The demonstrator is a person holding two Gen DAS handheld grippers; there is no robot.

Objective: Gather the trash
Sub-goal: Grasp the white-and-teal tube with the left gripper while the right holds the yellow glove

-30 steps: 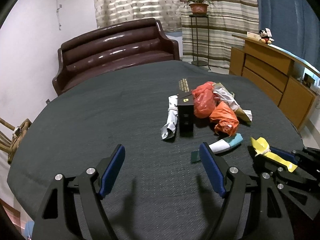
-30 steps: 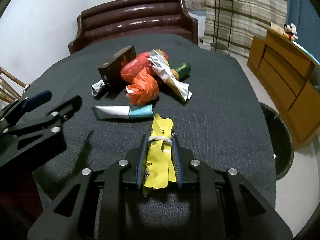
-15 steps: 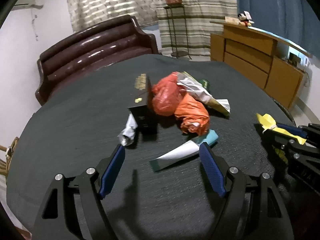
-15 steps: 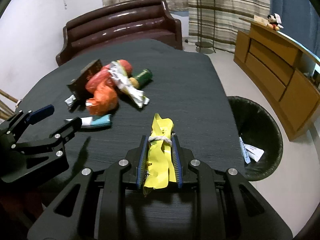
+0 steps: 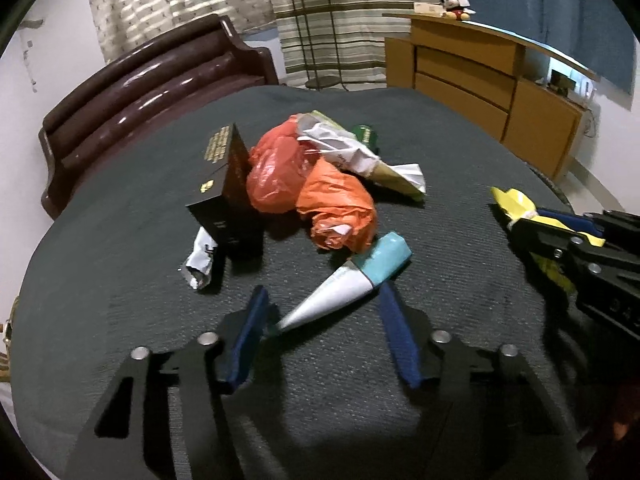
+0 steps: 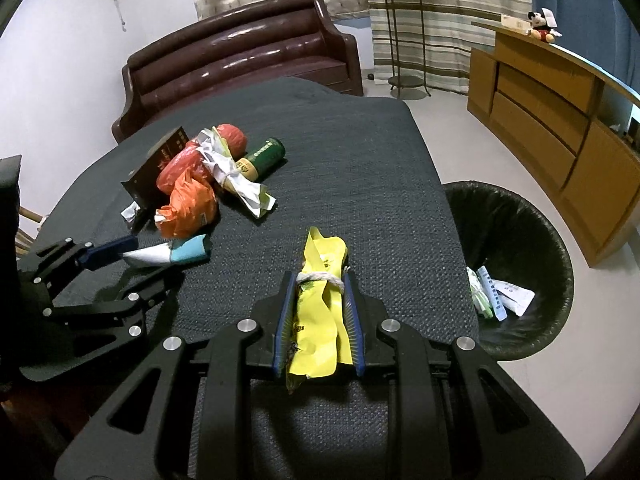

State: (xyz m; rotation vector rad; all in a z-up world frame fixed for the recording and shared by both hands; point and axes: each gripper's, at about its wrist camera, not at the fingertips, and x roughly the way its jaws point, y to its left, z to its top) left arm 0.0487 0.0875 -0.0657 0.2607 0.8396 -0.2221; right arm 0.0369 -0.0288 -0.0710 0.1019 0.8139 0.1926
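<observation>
Here we see a dark grey bench [image 6: 360, 168] with a heap of trash on it. In the right wrist view, our right claw [image 6: 318, 316] sits low in the middle of the frame. It is squeezed tight on a yellow wrapper [image 6: 320, 304] tied with white string. The wrapper pokes out past the claw tips.

At the right of that frame, a black trash bin [image 6: 516, 240] stands on the floor just beside the bench. A few small bits of paper lie in it.

In the left wrist view, our left claw [image 5: 320, 320] is low in the middle of the frame. Its jaws have just been closing and now stand half wide. A white and teal tube [image 5: 352, 280] lies between them. The flat end of the tube touches the left blue pad [image 5: 248, 332]. The right pad is just beside the tube, and we cannot tell if it touches. The tube is not squeezed yet.

The trash heap fills the middle of that frame, just above the tube. There is an orange bag [image 5: 340, 208] and a red bag [image 5: 276, 172]. A black box [image 5: 228, 196] leans on the red bag. A crumpled silver wrapper [image 5: 200, 258] lies by the box. A white and green wrapper [image 5: 360, 156] lies at the top right of the heap. A green can [image 6: 264, 158] lies behind it.

A dark red sofa [image 5: 140, 92] stands in the upper left. A wooden cabinet [image 5: 500, 84] stands in the upper right.
</observation>
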